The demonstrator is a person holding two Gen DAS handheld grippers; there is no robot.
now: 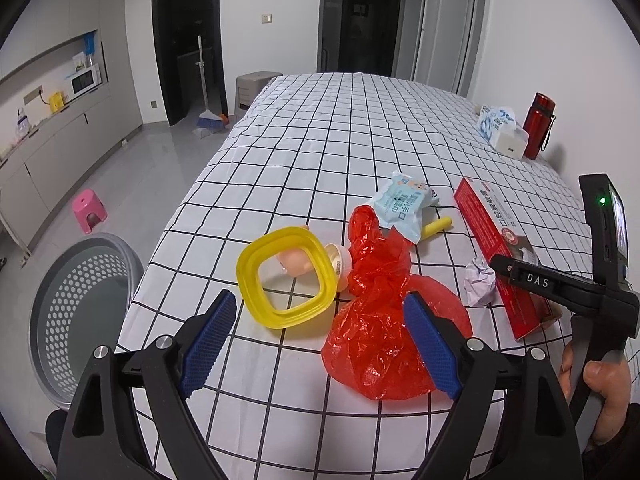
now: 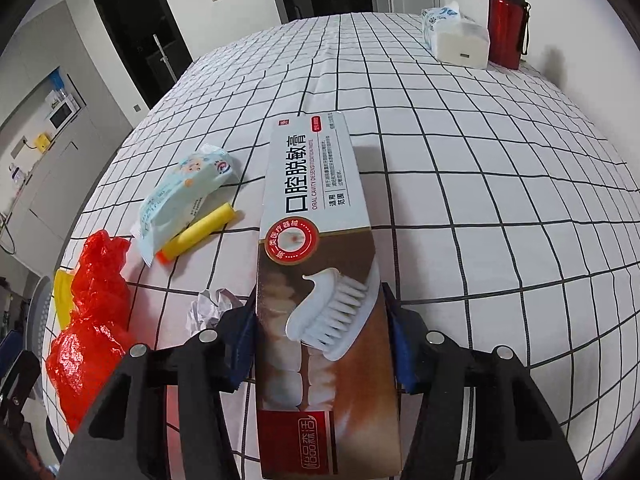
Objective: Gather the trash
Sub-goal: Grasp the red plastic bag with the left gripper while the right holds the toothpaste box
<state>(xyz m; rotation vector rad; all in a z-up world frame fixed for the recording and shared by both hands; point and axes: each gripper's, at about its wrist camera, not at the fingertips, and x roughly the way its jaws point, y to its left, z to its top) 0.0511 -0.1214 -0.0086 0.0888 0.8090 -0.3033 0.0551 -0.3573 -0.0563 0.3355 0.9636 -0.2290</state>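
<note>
Toothpaste box (image 2: 320, 264): flat on the checked counter (image 2: 480, 184), lengthwise between the right hand-held gripper (image 2: 320, 344) pads, which clasp its sides. Left hand-held gripper (image 1: 320, 344): spread wide, empty, over the red bag (image 1: 384, 320). Nearby: paper ball (image 2: 210, 308), wipes pack (image 2: 180, 200), yellow tube (image 2: 200, 232), yellow lid (image 1: 284, 276); bin (image 1: 80, 312) off the counter edge.

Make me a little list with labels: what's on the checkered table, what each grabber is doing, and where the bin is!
right gripper: blue pads against the sides of the long toothpaste box
left gripper: open, above the red plastic bag
other trash: crumpled white paper ball, blue wipes packet, yellow square plastic ring
bin: grey perforated basket, on the floor beside the table's edge
</note>
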